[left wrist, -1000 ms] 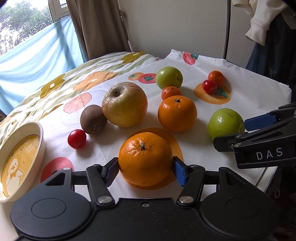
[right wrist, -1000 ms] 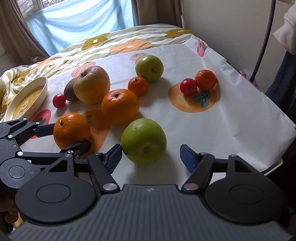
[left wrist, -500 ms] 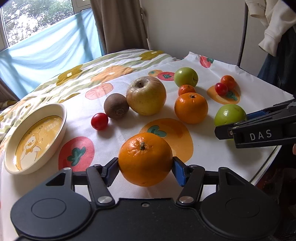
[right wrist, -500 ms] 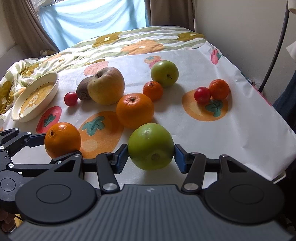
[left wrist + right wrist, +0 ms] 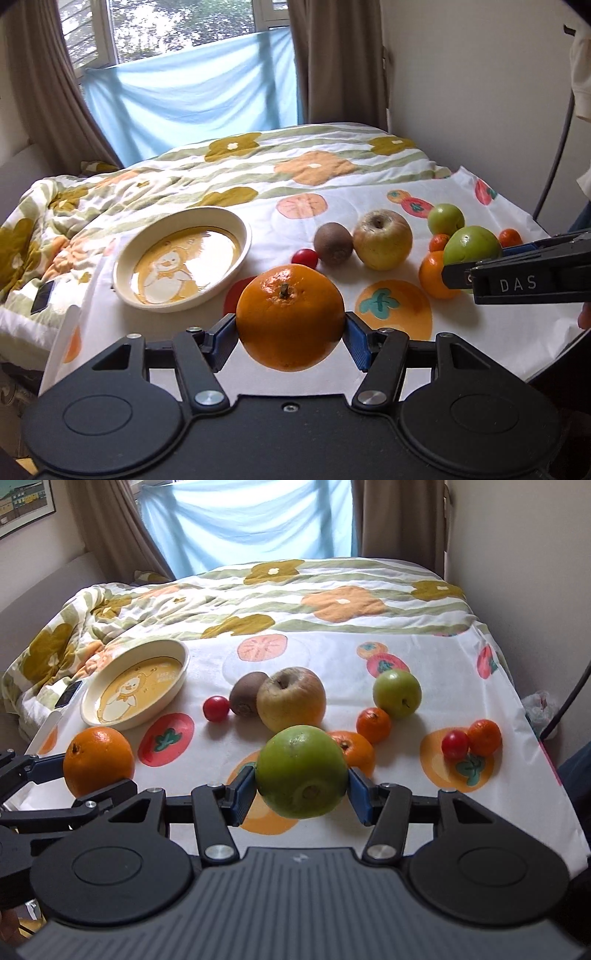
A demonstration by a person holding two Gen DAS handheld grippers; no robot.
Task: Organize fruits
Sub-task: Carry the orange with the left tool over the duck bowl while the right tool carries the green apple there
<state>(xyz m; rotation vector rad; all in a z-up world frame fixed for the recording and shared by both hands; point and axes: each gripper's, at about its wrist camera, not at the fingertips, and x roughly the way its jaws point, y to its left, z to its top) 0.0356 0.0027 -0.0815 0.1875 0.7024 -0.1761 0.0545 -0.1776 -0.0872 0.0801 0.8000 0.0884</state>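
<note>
We're holding two fruits clear of the cloth at once. The left gripper (image 5: 290,334), bottom centre of the left wrist view, is clamped on a big orange (image 5: 290,317), blue pads pressing both sides, stem facing up. The right gripper (image 5: 301,788), bottom centre of the right wrist view, is gripping a large green apple (image 5: 301,771) w/ its pads tight on the flanks, stem end facing the lens. Each tool is also showing in the other's view: the apple (image 5: 472,245) at the right edge, the orange (image 5: 98,762) at lower left.

Behind them, the rest is sitting on the fruit-print tablecloth (image 5: 424,805). We're seeing a cream dish w/ a duck print (image 5: 135,688), empty, at centre left of the right wrist view. A cherry tomato (image 5: 216,709) is lying just beside a kiwi (image 5: 245,698), which is touching a yellow-red apple (image 5: 291,698) at mid-frame. A second orange (image 5: 354,753) is peeking out from behind the held apple, w/ a small tangerine (image 5: 373,725) just right of it & a small green apple (image 5: 397,694) above that. At far right, another cherry tomato (image 5: 455,744) is touching a second tangerine (image 5: 484,737). A floral quilt (image 5: 332,590) is filling the upper half.
</note>
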